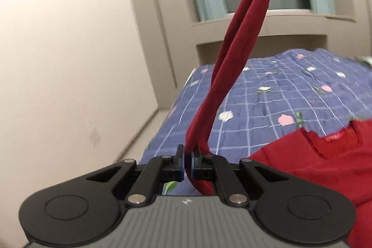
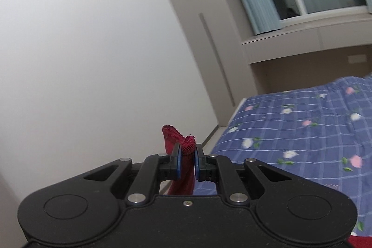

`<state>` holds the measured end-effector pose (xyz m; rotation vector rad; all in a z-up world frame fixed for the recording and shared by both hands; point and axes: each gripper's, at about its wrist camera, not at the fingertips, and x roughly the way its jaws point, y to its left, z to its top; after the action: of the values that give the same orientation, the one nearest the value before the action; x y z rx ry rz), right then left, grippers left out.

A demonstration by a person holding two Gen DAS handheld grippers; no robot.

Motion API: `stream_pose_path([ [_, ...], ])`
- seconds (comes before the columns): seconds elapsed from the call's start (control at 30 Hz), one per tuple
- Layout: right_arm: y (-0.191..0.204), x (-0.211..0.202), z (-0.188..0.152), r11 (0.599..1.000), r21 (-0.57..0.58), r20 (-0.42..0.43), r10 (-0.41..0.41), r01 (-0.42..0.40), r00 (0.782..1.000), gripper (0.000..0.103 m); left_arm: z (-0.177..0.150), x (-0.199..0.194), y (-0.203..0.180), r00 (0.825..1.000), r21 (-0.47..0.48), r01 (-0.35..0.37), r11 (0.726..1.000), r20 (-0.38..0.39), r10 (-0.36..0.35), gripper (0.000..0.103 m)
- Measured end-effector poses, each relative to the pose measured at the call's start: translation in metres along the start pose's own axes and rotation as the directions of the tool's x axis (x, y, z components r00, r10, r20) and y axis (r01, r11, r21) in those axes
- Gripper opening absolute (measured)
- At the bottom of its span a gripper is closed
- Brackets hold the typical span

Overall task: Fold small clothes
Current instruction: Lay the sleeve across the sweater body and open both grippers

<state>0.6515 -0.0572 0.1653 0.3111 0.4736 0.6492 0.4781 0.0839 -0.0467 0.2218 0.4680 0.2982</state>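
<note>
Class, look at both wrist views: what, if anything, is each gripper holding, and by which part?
Both hold the dark red garment. The left gripper pinches a bunched stretch of it; the right gripper clamps its stitched hem edge.

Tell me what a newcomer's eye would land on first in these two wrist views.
First, the dark red garment, pulled into a taut band that runs from the left claw up to the top edge of the left wrist view. Next, the right claw, shut on a scalloped red hem. Behind both lies the blue checked bedspread with pink and white flowers.
</note>
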Motion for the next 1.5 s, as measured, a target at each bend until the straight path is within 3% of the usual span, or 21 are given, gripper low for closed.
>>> stream_pose_path([
  [0.13,-0.078,-0.051,-0.038,0.995,0.074,0.034,-0.074,0.071,0.997,0.011,-0.007,-0.017,-0.05,0.995,0.243,-0.012,0.97,0.095,-0.012,0.004],
  [0.23,-0.137,-0.086,-0.089,0.98,0.121,0.007,-0.163,0.161,0.987,0.011,-0.025,-0.026,-0.089,0.99,0.442,-0.015,0.897,0.134,-0.05,0.004],
  [0.3,-0.175,-0.096,-0.128,0.958,0.182,-0.045,-0.216,0.22,0.975,0.011,-0.038,-0.031,-0.109,0.988,0.521,0.044,0.852,0.104,-0.114,0.004],
  [0.4,-0.213,-0.108,-0.176,0.925,0.249,-0.099,-0.272,0.288,0.957,0.011,-0.05,-0.036,-0.122,0.971,0.541,0.197,0.818,0.007,-0.238,0.01],
  [0.47,-0.226,-0.116,-0.201,0.907,0.279,-0.113,-0.294,0.315,0.949,0.011,-0.053,-0.037,-0.123,0.95,0.512,0.292,0.808,-0.057,-0.307,0.019],
  [0.53,-0.231,-0.124,-0.217,0.898,0.293,-0.112,-0.309,0.328,0.945,0.011,-0.054,-0.038,-0.116,0.93,0.486,0.354,0.799,-0.093,-0.355,0.039],
  [0.6,-0.239,-0.13,-0.229,0.894,0.306,-0.11,-0.307,0.326,0.945,0.011,-0.051,-0.042,-0.102,0.908,0.442,0.41,0.798,-0.119,-0.401,0.052],
  [0.7,-0.234,-0.142,-0.237,0.899,0.289,-0.118,-0.306,0.328,0.945,0.011,-0.043,-0.041,-0.072,0.862,0.301,0.508,0.807,-0.173,-0.477,0.059],
  [0.77,-0.235,-0.14,-0.237,0.903,0.276,-0.133,-0.303,0.329,0.944,0.012,-0.039,-0.038,-0.039,0.84,0.164,0.537,0.827,-0.196,-0.507,0.064],
  [0.87,-0.236,-0.136,-0.241,0.912,0.245,-0.148,-0.3,0.329,0.942,0.014,-0.031,-0.016,-0.008,0.83,-0.032,0.526,0.85,-0.2,-0.521,0.07],
  [0.93,-0.238,-0.135,-0.244,0.914,0.233,-0.167,-0.3,0.333,0.939,0.024,-0.025,0.003,0.006,0.837,-0.133,0.491,0.861,-0.202,-0.508,0.075],
  [0.97,-0.238,-0.136,-0.245,0.915,0.228,-0.178,-0.297,0.333,0.938,0.027,-0.023,0.015,0.011,0.841,-0.175,0.471,0.865,-0.206,-0.5,0.075],
  [1.0,-0.239,-0.138,-0.246,0.916,0.227,-0.186,-0.293,0.331,0.938,0.036,-0.022,0.029,0.015,0.841,-0.215,0.453,0.865,-0.218,-0.495,0.076],
  [1.13,-0.247,-0.148,-0.246,0.919,0.231,-0.182,-0.283,0.321,0.942,0.056,-0.017,0.065,0.021,0.822,-0.324,0.425,0.846,-0.253,-0.51,0.076],
  [1.27,-0.255,-0.139,-0.237,0.918,0.225,-0.196,-0.287,0.328,0.938,0.058,-0.017,0.087,0.009,0.81,-0.357,0.407,0.841,-0.284,-0.512,0.076],
  [1.37,-0.254,-0.118,-0.232,0.926,0.158,-0.24,-0.302,0.344,0.923,0.051,-0.018,0.1,-0.001,0.804,-0.377,0.394,0.838,-0.299,-0.513,0.073],
  [1.4,-0.253,-0.112,-0.23,0.928,0.133,-0.258,-0.307,0.348,0.916,0.044,-0.019,0.103,-0.003,0.802,-0.383,0.391,0.837,-0.304,-0.514,0.068],
  [1.47,-0.25,-0.102,-0.23,0.929,0.077,-0.307,-0.324,0.363,0.895,0.022,-0.021,0.11,-0.007,0.788,-0.408,0.382,0.829,-0.325,-0.523,0.051],
  [1.5,-0.247,-0.099,-0.23,0.932,0.036,-0.321,-0.332,0.362,0.887,0.014,-0.023,0.113,-0.008,0.775,-0.423,0.386,0.82,-0.333,-0.537,0.036],
])
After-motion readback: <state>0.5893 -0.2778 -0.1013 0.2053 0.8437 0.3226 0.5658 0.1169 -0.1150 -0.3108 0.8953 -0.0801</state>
